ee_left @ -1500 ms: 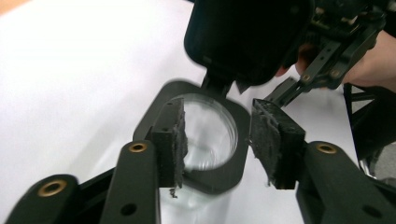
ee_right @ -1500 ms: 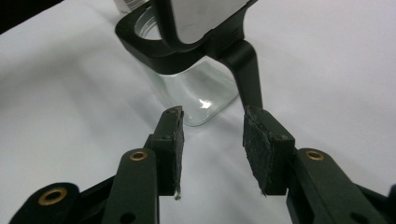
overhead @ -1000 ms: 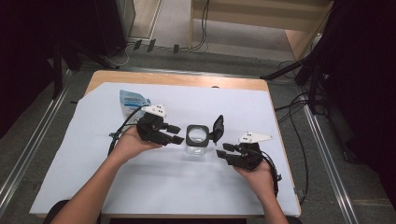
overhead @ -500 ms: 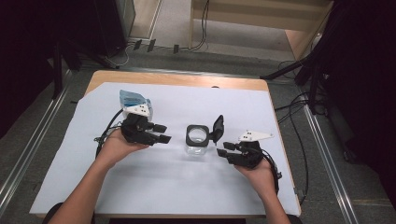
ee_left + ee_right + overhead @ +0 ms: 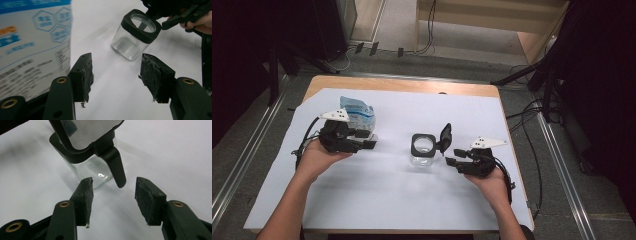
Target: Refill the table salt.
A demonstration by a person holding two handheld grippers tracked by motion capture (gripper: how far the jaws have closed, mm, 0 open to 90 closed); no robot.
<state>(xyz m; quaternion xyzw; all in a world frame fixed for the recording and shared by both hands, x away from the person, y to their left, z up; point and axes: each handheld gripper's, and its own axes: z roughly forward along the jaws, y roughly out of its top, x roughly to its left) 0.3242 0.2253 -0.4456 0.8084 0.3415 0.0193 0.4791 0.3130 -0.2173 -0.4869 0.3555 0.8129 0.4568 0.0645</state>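
- high view: left gripper (image 5: 368, 139) released, jaws just widening, empty, beside pouch (image 5: 357, 113) near the table (image 5: 377, 200) left edge; jar (image 5: 422, 149) mid-table.
- left gripper view: pouch close to the jaw, could get nudged over.
- right gripper view: right gripper (image 5: 113, 192) released, just widening, latch tab (image 5: 116, 167) between jaws; knocking it might tip the jar.

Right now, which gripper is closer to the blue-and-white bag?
The left gripper: the bag stands right beside it, while the right gripper sits across the table by the open glass jar.
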